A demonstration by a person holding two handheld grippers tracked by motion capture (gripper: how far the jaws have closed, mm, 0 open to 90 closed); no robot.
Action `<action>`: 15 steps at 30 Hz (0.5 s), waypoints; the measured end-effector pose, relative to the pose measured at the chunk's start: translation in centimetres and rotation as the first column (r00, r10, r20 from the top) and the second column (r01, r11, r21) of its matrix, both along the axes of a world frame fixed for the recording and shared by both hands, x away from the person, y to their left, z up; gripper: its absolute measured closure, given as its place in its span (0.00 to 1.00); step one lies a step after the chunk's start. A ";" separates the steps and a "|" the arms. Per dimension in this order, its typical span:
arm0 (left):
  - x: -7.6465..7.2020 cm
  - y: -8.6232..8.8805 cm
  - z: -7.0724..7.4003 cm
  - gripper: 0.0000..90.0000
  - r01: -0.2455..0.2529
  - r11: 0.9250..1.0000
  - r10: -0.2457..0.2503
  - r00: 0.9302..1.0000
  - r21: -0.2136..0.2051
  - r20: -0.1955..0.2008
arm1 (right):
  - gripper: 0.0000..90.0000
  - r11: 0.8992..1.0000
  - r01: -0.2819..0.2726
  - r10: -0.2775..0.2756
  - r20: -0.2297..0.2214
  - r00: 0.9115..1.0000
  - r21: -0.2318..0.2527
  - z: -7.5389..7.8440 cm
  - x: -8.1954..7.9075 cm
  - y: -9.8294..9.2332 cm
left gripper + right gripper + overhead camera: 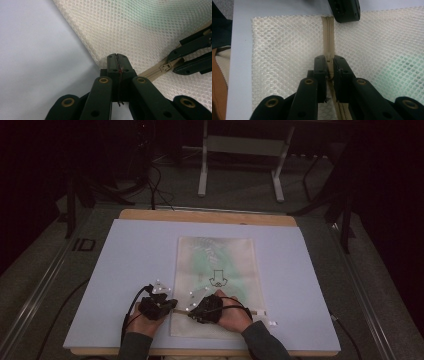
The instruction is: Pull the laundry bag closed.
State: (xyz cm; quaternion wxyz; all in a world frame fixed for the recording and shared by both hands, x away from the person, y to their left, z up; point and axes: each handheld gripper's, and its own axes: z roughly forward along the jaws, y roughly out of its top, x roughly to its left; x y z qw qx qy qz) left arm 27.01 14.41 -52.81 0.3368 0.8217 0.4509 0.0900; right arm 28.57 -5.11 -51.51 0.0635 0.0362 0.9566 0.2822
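Two sleeved forearms come in over the near table edge in the high view, hands side by side and close together, each wrapped around a black gripper. From the left hand the left gripper (159,304) reaches to the near left edge of a cream mesh bag (220,265); its own view shows its jaws pressed together on the corner of the bag (140,32), right where the mesh meets the pale blue table cover (37,50). Just beside it, the right gripper (204,309) lies over the bag's near end, wrist level and knuckles up. In its own view the jaws are drawn narrow on the beige zipper (328,30), pinching the slider (166,67) that the left gripper view shows between them, though the pull tab itself is hidden by the black pads.

Flat on the cover, the bag runs lengthwise away from the person, with the zipper line across its near end. Something green shows faintly through the mesh in the middle, too blurred to name, and a small dark printed mark sits on top. Beyond the cover a strip of the wooden table (207,215) shows, then a grey floor with cables and the white legs of a stand (202,175), its top cut off in the dark.
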 end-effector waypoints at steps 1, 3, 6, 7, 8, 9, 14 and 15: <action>0.0 0.0 0.0 0.99 0.000 1.000 0.000 1.000 0.000 0.000 | 0.91 1.000 0.000 0.000 0.001 1.000 -0.001 0.0 0.0 0.0; 0.0 0.0 0.0 1.00 0.000 1.000 0.000 1.000 0.000 0.000 | 0.91 1.000 0.001 -0.001 0.001 1.000 -0.002 0.0 0.0 -0.1; 0.0 0.0 0.0 0.99 0.000 1.000 0.000 1.000 0.003 0.001 | 0.91 1.000 0.001 -0.001 0.004 1.000 -0.004 0.0 -0.1 -0.1; 0.0 0.0 0.0 1.00 0.000 1.000 0.000 1.000 0.002 0.001 | 0.91 1.000 0.001 -0.001 0.003 1.000 -0.004 0.0 -0.1 -0.1; 0.0 0.0 0.0 0.99 0.000 1.000 0.000 1.000 0.000 0.000 | 0.91 1.000 0.000 0.000 0.004 1.000 -0.004 0.0 -0.1 -0.1; 0.0 0.0 0.0 0.99 0.000 1.000 0.000 1.000 0.001 0.000 | 0.91 1.000 -0.002 0.002 0.006 1.000 -0.006 0.1 -0.1 -0.1; 0.0 0.0 0.0 1.00 0.000 1.000 0.000 1.000 0.000 -0.001 | 0.91 1.000 -0.003 0.003 0.005 1.000 -0.012 0.2 -0.1 -0.4; 0.0 0.0 0.0 1.00 0.000 1.000 0.000 1.000 0.001 -0.001 | 0.91 1.000 -0.003 0.003 0.007 1.000 -0.014 0.2 -0.1 -0.5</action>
